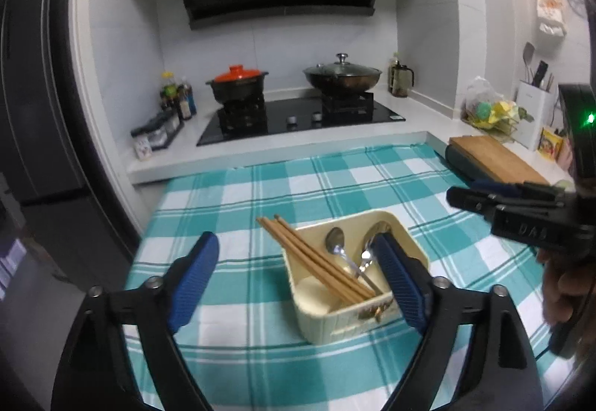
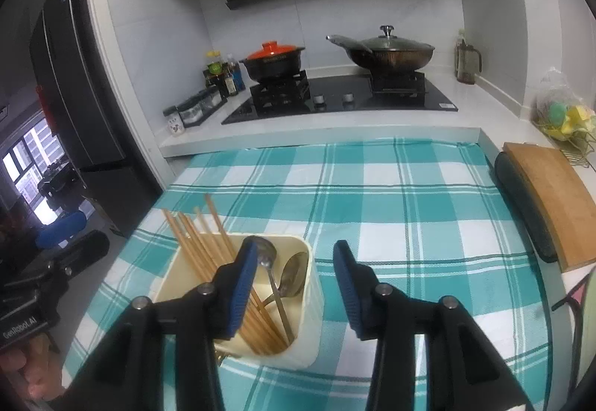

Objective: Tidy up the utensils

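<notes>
A cream utensil holder (image 1: 335, 325) (image 2: 309, 329) stands on the teal checked tablecloth (image 1: 260, 195) (image 2: 409, 209). It holds several wooden chopsticks (image 1: 298, 243) (image 2: 193, 236) and two metal spoons (image 1: 335, 239) (image 2: 294, 273). My left gripper (image 1: 298, 258) is open and empty, above the cloth, with its right finger (image 1: 398, 277) over the holder. My right gripper (image 2: 298, 269) is open and empty, with its left finger (image 2: 242, 284) over the holder; it also shows in the left wrist view (image 1: 480, 202) at the right.
Behind the cloth is a black hob (image 1: 298, 120) with a red-lidded pot (image 1: 238, 83) and a lidded wok (image 1: 342, 75). Seasoning bottles (image 1: 178, 98) stand at the left. A wooden cutting board (image 1: 495, 157) (image 2: 551, 198) lies at the right, by a white knife block (image 1: 532, 109).
</notes>
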Demonstrator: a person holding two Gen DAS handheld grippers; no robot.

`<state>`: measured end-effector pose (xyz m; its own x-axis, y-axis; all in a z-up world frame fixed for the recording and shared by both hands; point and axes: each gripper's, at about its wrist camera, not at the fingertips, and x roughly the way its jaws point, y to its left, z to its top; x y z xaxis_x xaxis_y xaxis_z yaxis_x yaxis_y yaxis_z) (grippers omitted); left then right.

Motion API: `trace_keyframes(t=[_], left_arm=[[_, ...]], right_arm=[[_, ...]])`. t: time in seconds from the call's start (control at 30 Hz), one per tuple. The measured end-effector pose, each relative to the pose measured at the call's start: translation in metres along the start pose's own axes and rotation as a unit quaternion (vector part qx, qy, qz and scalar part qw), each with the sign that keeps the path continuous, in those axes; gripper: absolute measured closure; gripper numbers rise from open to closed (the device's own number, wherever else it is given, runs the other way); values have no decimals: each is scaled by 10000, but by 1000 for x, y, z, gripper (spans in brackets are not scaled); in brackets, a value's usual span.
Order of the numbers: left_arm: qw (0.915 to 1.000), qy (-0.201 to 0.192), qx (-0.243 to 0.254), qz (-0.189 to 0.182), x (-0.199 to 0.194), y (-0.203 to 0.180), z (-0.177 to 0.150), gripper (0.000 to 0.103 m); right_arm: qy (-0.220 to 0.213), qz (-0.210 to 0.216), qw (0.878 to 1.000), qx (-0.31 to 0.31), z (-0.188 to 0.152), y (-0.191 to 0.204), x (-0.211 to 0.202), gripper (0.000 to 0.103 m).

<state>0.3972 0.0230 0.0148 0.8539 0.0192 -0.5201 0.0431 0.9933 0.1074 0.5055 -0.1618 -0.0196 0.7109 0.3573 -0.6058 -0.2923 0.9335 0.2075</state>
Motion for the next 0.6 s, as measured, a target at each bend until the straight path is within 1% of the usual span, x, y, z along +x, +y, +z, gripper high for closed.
trace_keyframes(t=[0.03, 0.1, 0.17, 0.23, 0.3, 0.33, 0.4, 0.43, 0.47, 0.53, 0.57, 0.6], left_arm=[[9998, -81, 121, 139, -16, -2, -10, 1], [9978, -246, 377, 485, -47, -11, -33, 0], [9958, -266, 527, 698, -71, -20, -54, 0], [9957, -155, 403, 818, -88, -26, -70, 0], [9955, -60, 132, 941, -102, -30, -85, 0], [9955, -64, -4, 948, -110, -30, -91, 0], [9960, -89, -332, 821, -124, -30, -103, 0], [9960, -38, -477, 756, -129, -28, -109, 0], [9958, 68, -584, 696, -132, -26, -112, 0], [9962, 217, -665, 512, -139, -25, -119, 0], [9966, 262, -639, 444, -142, -25, -123, 0], [9969, 295, -615, 395, -143, -24, -126, 0]], right_arm=[[-87, -7, 10000, -47, -6, 4, -18, 51], [-220, 12, 9997, -128, -19, 11, -51, 50], [-356, -17, 9992, -187, -37, 19, -84, 42], [-540, -64, 9983, -201, -57, 27, -113, 36], [-670, -162, 9973, -250, -79, 37, -136, 29], [-710, -245, 9967, -299, -89, 43, -146, 24], [-821, -420, 9950, -374, -108, 54, -163, 24], [-861, -484, 9942, -414, -118, 59, -171, 23], [-864, -537, 9938, -449, -126, 63, -176, 19], [-813, -567, 9938, -502, -143, 71, -186, 13], [-783, -565, 9940, -519, -150, 74, -189, 8], [-751, -586, 9940, -535, -156, 75, -191, 5]])
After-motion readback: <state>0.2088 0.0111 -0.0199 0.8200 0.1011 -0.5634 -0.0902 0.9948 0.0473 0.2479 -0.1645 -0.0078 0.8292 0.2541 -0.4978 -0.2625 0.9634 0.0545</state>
